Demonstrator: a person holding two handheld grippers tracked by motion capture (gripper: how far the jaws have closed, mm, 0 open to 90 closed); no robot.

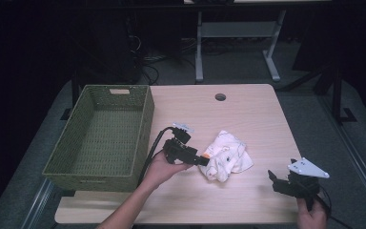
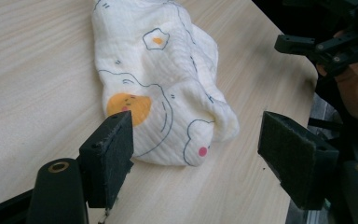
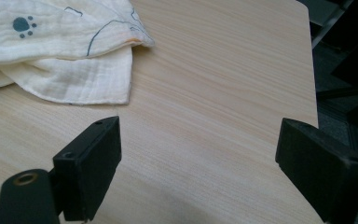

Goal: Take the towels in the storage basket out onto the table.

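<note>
Underneath, pale wood table amid dark room.

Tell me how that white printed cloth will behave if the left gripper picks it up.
The cloth lies crumpled in soft folds, so it will probably droop and unfold when lifted. It looks thin and light. Pushed along the table, it would likely bunch up rather than slide whole.

Left gripper jaws stood apart, crumpled egg-print cloth just ahead on wooden table; right gripper beyond.
</note>
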